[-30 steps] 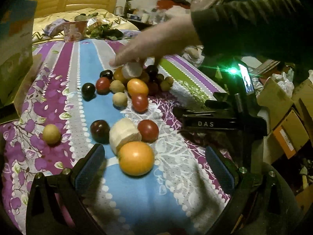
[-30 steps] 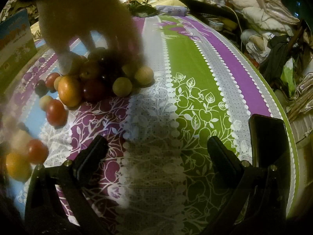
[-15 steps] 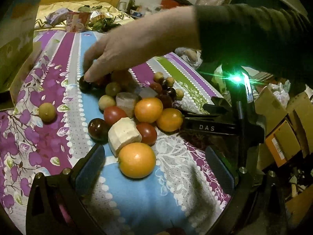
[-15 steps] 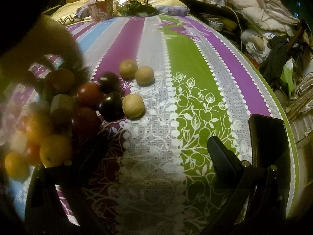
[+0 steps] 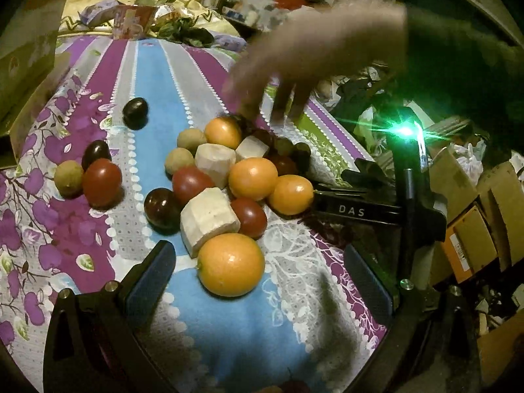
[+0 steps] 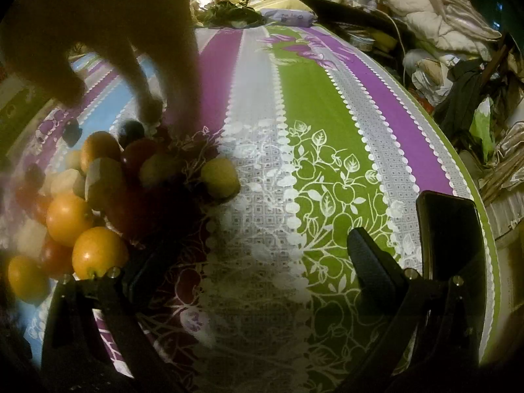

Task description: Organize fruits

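Several fruits lie in a heap on the striped tablecloth (image 5: 229,327): a big orange (image 5: 231,264) nearest, pale peeled chunks (image 5: 209,221), red tomatoes (image 5: 101,181), dark plums (image 5: 135,112) and small tan fruits (image 5: 68,177). My left gripper (image 5: 258,285) is open and empty, the big orange between its fingers. A bare hand (image 5: 304,55) reaches over the far side of the heap. My right gripper (image 6: 252,265) is open and empty; the heap (image 6: 95,196) lies to its left, with the hand (image 6: 108,36) above it.
The other gripper tool (image 5: 376,209), with a green light, lies on the table right of the heap. A black phone (image 6: 452,239) lies near the table's right edge. Snack packs (image 5: 131,26) stand at the far end. Cardboard boxes (image 5: 468,229) and clutter lie beyond the edge.
The bare hand has swept the scattered fruits together into a tighter heap closer to my left gripper, then moved to the heap's far right side. Both grippers stay open.
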